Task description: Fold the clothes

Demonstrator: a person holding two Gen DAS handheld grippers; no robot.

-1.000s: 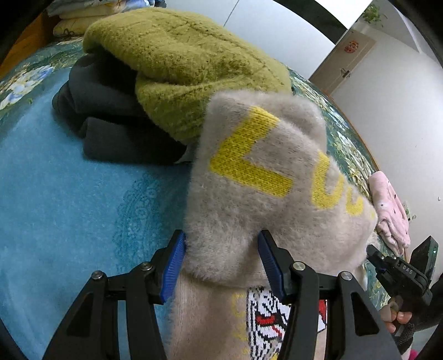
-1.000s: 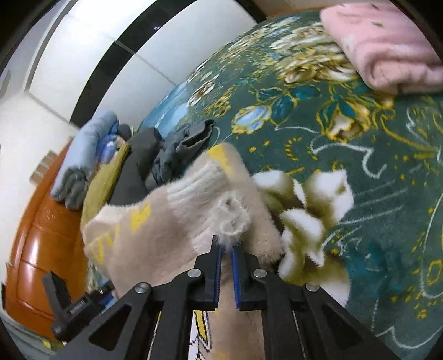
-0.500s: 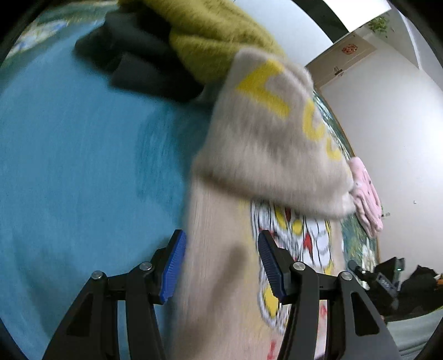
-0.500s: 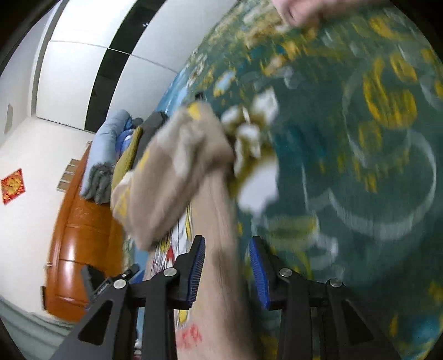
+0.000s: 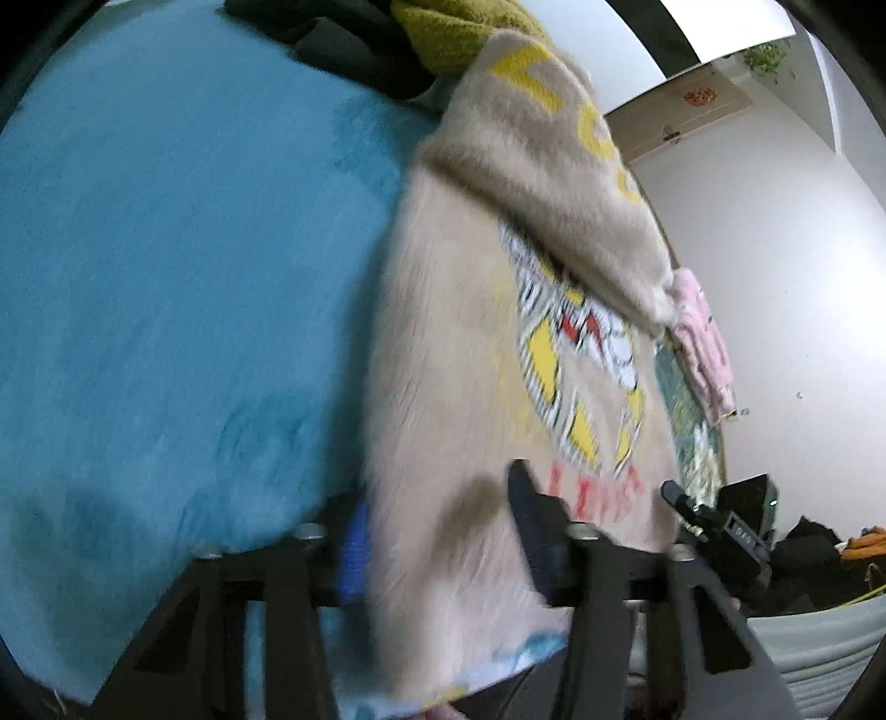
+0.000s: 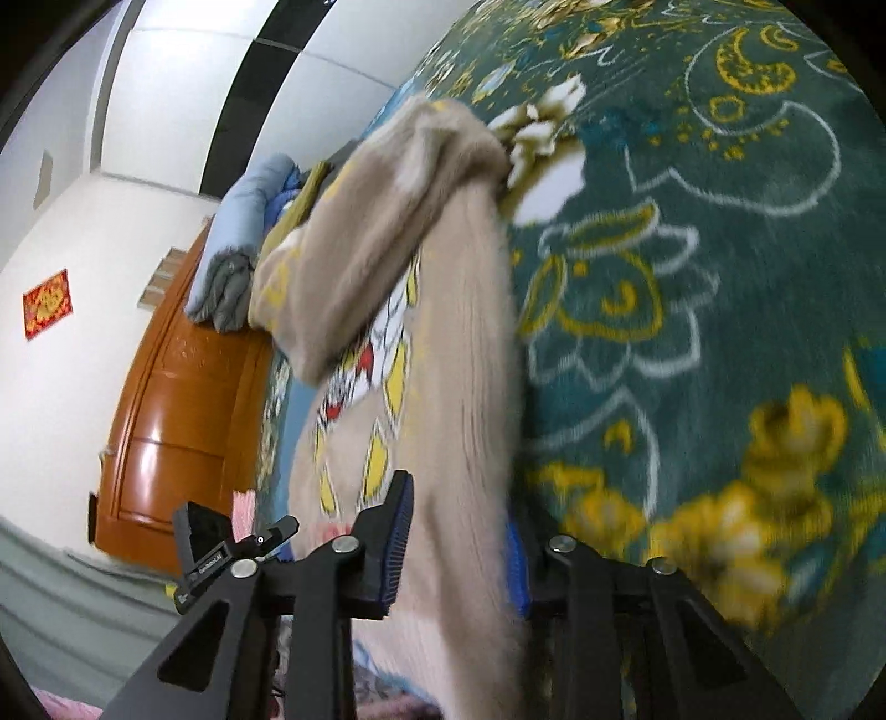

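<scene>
Two grippers, both with jaws spread wide, and neither has hold of anything. My left gripper (image 5: 437, 545) straddles the near hem of the beige sweater (image 5: 470, 399), cloth lying loose between the blue pads with a gap on either side. My right gripper (image 6: 457, 545) does the same at the sweater's (image 6: 443, 399) other near corner; its pads stand apart and the knit runs between them unclamped.

Change from one second ago: then my right jaws were pinched nearly shut on the fuzzy cuff and my left jaws flanked the bundled sleeve close up. At half a second both were already parted. Now both sit back at the hem and the garment is spread out ahead of me.

Sweater position: flat on the bed, front up, tiger print and red lettering showing, across the seam where the teal blanket (image 5: 166, 288) meets the dark green floral blanket (image 6: 720, 266). The sleeve with yellow letters (image 5: 559, 144) is folded across the chest, lying diagonally over the top of the print. Both views are motion-blurred; finer detail at the hem I cannot tell.

Other items: olive knit (image 5: 459, 33) and dark clothing (image 5: 343, 39) piled at the far end of the bed, past the sweater's collar. Pink garment (image 5: 703, 343) at the bed's right edge. Rolled blue bedding (image 6: 238, 232) by the wooden headboard (image 6: 177, 399).
</scene>
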